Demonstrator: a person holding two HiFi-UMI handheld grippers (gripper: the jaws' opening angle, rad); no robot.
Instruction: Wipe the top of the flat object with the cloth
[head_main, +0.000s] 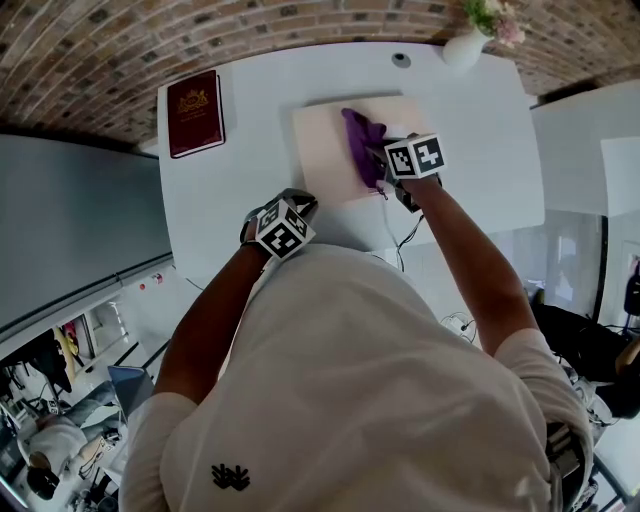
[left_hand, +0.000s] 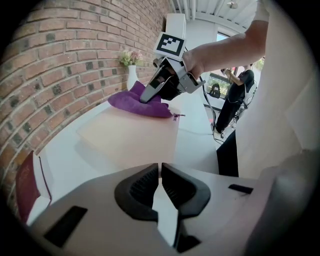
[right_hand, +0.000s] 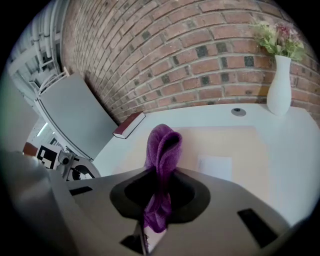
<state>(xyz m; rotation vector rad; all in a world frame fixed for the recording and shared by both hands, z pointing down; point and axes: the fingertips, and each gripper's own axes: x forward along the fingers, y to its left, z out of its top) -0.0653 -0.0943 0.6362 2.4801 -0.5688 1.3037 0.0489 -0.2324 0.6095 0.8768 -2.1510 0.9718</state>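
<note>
A pale beige flat board (head_main: 330, 150) lies on the white table (head_main: 240, 200). A purple cloth (head_main: 362, 145) rests on the board's right half, and my right gripper (head_main: 385, 165) is shut on it. In the right gripper view the cloth (right_hand: 161, 165) sticks up from between the jaws, over the board (right_hand: 235, 150). My left gripper (head_main: 300, 205) hovers at the table's near edge, left of the board, shut and holding nothing (left_hand: 160, 180). The left gripper view shows the right gripper (left_hand: 150, 95) pressing the cloth (left_hand: 135, 104) onto the board (left_hand: 130, 132).
A dark red book (head_main: 195, 112) lies at the table's left side. A white vase with flowers (head_main: 468, 42) stands at the far right corner, beside a small round grommet (head_main: 401, 60). A brick wall (right_hand: 200, 55) runs behind the table. A cable (head_main: 400, 235) hangs off the near edge.
</note>
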